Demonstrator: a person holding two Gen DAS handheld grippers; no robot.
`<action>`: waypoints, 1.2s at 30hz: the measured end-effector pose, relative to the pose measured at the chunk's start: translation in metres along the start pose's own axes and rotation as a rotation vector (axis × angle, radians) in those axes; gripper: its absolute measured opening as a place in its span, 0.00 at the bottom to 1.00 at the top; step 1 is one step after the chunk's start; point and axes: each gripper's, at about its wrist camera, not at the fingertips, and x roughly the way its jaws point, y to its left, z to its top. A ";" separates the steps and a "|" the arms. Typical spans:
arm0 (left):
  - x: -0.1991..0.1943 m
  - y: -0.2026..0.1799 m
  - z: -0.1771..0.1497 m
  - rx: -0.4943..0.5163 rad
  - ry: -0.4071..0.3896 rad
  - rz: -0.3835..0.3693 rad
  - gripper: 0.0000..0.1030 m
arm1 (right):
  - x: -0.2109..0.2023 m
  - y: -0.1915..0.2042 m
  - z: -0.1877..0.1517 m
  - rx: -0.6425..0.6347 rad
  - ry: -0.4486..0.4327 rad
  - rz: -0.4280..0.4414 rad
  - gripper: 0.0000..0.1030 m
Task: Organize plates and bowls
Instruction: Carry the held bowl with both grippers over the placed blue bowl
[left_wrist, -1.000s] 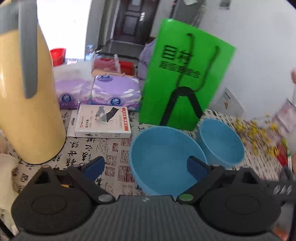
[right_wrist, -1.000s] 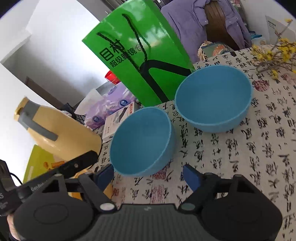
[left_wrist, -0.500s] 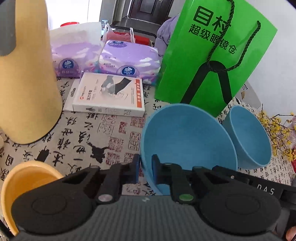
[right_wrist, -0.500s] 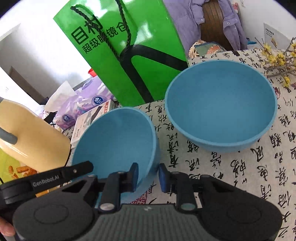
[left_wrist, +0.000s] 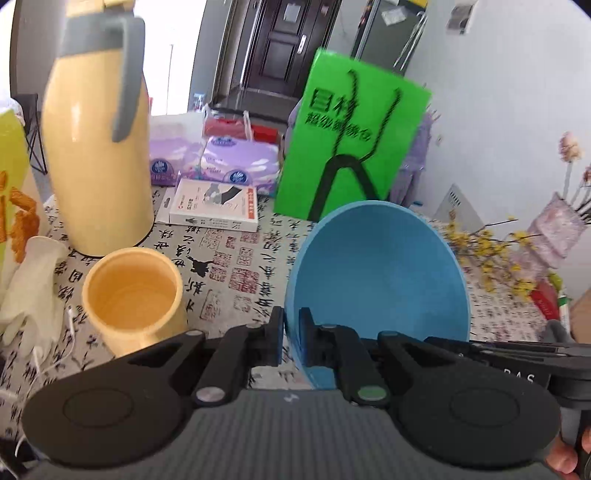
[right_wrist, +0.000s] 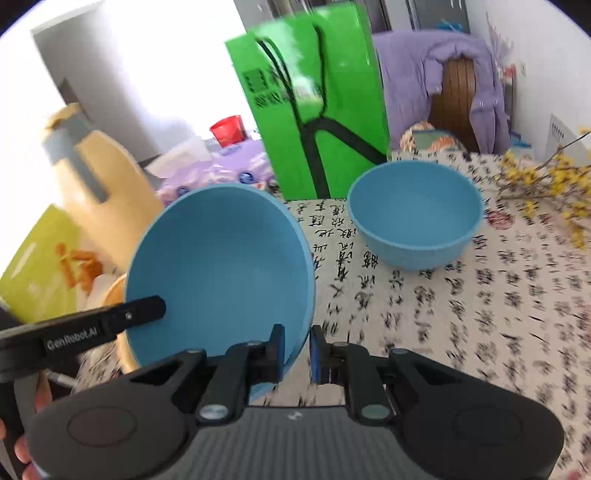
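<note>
You have both the left gripper (left_wrist: 291, 338) and right gripper (right_wrist: 296, 349) pinched on opposite rims of the blue bowl (right_wrist: 221, 266), which looks light, rigid and smooth-walled, so grip firmly at the rim.

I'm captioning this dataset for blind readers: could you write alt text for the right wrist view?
The right hand-held gripper pinches the rim of a tilted blue bowl, with the left hand-held gripper's arm reaching it from the left. A second blue bowl sits on the calligraphy tablecloth before a green bag.

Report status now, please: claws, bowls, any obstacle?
Left claw and right claw both shut on held blue bowl rim. Second blue bowl on table, apart. Green bag behind it.
</note>
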 end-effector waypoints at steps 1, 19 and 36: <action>-0.015 -0.005 -0.008 0.003 -0.019 -0.004 0.08 | -0.014 0.002 -0.008 -0.011 -0.012 -0.001 0.13; -0.225 -0.065 -0.266 -0.029 -0.346 0.086 0.07 | -0.215 0.036 -0.285 -0.235 -0.300 -0.042 0.13; -0.221 -0.102 -0.283 0.014 -0.296 0.070 0.07 | -0.235 0.000 -0.330 -0.171 -0.286 -0.017 0.13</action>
